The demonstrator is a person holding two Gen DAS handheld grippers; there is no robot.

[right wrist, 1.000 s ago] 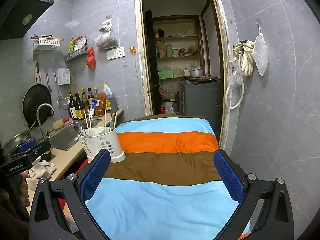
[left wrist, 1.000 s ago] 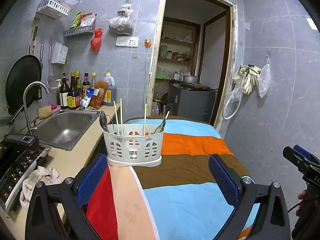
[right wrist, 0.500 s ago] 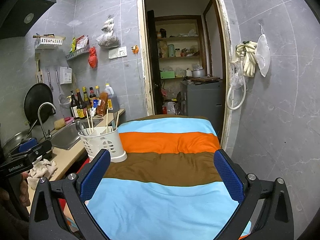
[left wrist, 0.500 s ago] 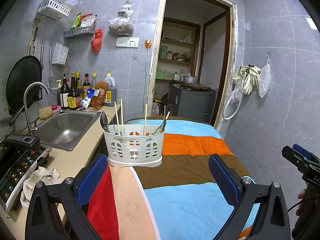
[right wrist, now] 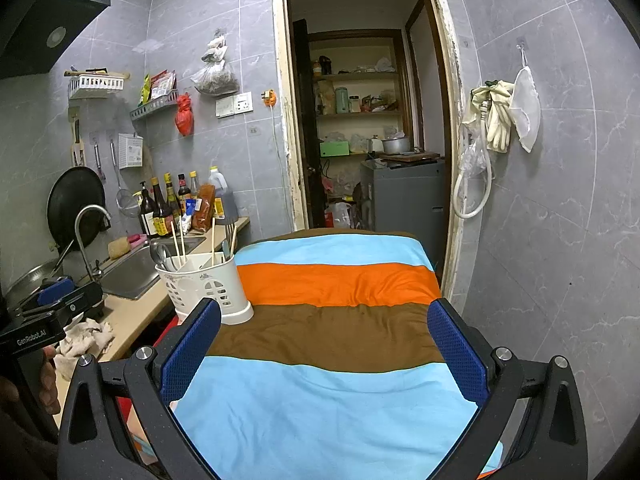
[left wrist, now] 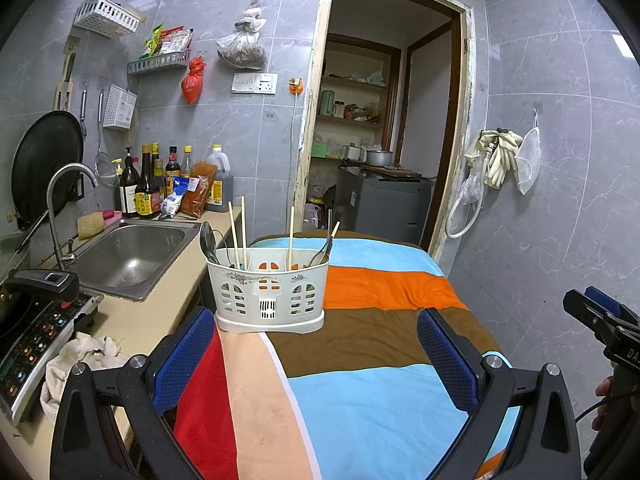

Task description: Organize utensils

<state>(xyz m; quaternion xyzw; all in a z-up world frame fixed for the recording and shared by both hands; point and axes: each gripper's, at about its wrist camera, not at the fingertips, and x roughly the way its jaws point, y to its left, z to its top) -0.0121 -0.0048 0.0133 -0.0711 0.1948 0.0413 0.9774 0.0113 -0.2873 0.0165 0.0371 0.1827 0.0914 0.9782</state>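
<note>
Utensils, namely chopsticks (left wrist: 243,226) and a dark spoon (left wrist: 208,240), are seen standing upright in a white caddy (left wrist: 269,295), which rests at the left edge of a bench covered by a striped cloth (left wrist: 384,344), just beside the sink (left wrist: 128,256). No loose utensil is seen on the cloth, so the sorting is judged to be done or nearly so. The left claw (left wrist: 316,352) is held wide apart and empty just short of the caddy; the right claw (right wrist: 324,344) is likewise spread and empty over the cloth, with the caddy off to its left. A forward push by the left claw could tip the caddy or shove it off the cloth edge toward the sink, since the light plastic base sits on soft fabric.
</note>
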